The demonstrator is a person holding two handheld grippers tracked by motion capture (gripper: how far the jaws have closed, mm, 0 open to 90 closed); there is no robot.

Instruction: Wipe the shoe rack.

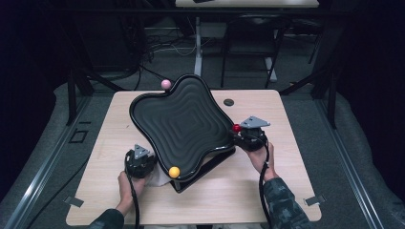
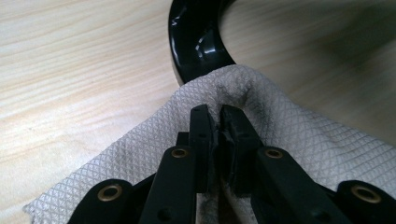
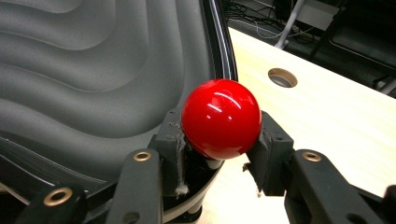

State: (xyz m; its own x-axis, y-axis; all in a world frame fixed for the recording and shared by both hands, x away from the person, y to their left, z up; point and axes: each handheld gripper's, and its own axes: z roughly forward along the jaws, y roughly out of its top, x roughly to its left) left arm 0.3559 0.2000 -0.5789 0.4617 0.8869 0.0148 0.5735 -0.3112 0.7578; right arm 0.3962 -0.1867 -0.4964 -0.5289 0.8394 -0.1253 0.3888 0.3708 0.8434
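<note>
I see the black wavy tray (image 1: 184,124) tilted up over the middle of the table (image 1: 286,143), near edge lifted off a black base under it, far side toward the pink ball (image 1: 165,84) at its top corner. Yellow ball (image 1: 174,171) sits at the tray's near corner, red ball (image 1: 236,128) at its right corner. Right gripper (image 1: 240,132) is at that right corner; in the right gripper view its jaws sit either side of the red ball (image 3: 221,119), narrow, pads touching it left and right, so it is clamped on the ball, with the tray's ribbed surface (image 3: 93,70) to the left and its rim just behind the ball. A round hole (image 3: 282,77) in the table shows beyond. Left gripper (image 1: 143,164) is low at the tray's near-left, just beside the yellow ball, over a white cloth (image 1: 157,177). In the left gripper view the jaws are nearly closed, pinching a fold of the cloth (image 2: 289,126), which is bunched against the tray's glossy black rim (image 2: 196,42). Cloth lies flat on the table (image 2: 70,70) otherwise. Both hands come in from the bottom, one on each gripper.
</note>
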